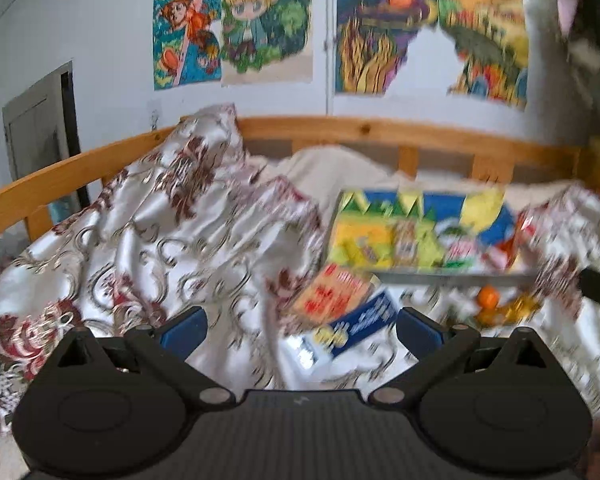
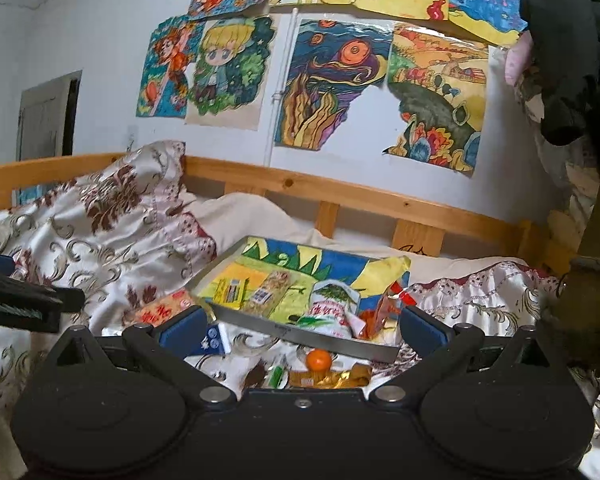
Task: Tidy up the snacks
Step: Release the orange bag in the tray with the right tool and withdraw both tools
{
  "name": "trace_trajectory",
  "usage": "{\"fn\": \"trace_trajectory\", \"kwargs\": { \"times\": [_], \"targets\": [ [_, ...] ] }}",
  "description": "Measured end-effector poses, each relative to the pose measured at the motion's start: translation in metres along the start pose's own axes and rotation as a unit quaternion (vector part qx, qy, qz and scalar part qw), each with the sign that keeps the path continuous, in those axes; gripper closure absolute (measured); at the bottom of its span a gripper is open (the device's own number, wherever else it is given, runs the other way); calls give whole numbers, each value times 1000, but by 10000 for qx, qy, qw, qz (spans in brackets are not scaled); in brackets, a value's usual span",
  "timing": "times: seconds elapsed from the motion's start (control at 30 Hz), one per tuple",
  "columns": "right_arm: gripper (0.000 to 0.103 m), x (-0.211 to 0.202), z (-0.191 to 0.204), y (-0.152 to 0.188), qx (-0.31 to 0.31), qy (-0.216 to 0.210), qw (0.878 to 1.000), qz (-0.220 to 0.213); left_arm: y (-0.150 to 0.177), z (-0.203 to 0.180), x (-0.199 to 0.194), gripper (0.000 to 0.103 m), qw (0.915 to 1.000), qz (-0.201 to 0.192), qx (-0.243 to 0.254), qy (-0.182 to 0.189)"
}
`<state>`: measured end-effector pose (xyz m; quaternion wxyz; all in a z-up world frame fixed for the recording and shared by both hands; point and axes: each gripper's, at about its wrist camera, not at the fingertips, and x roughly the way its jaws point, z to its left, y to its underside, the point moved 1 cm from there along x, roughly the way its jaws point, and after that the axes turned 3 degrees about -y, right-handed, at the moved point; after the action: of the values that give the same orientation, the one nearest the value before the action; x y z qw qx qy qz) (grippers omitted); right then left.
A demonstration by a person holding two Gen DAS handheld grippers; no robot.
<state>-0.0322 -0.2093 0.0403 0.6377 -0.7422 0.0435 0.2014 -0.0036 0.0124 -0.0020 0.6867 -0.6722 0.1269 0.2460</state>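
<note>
A metal tray [image 2: 300, 333] with a colourful drawing inside lies on the bed and holds several snack packets, among them a white and green packet [image 2: 332, 308] and a yellow bag [image 2: 384, 270]. In front of it lie an orange packet [image 2: 162, 309], a blue box [image 2: 214, 338], a small orange [image 2: 318, 359] and a gold wrapper [image 2: 340, 378]. My right gripper [image 2: 300, 330] is open and empty, just short of the tray. My left gripper [image 1: 300, 330] is open and empty above the blue box [image 1: 360, 324] and orange packet [image 1: 332, 292]; its view is blurred. The tray [image 1: 452, 278] lies beyond.
A crumpled floral bedspread [image 2: 100, 220] covers the bed's left side. A wooden rail [image 2: 340, 194] runs along the back wall with drawings above. Dark clothes [image 2: 568, 60] hang at the upper right. The left gripper's side [image 2: 24, 300] shows at the right wrist view's left edge.
</note>
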Motion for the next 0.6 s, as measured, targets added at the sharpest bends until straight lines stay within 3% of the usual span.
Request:
{"fn": "trace_trajectory", "kwargs": {
  "times": [0.3,0.6],
  "targets": [
    [1,2,14,17,-43,-233,9982,542,2,0,12,0,9990,446,54,26],
    [1,16,18,18,-200,-508,9938,971,-4,-3,39,1,9918,1087,331,581]
  ]
}}
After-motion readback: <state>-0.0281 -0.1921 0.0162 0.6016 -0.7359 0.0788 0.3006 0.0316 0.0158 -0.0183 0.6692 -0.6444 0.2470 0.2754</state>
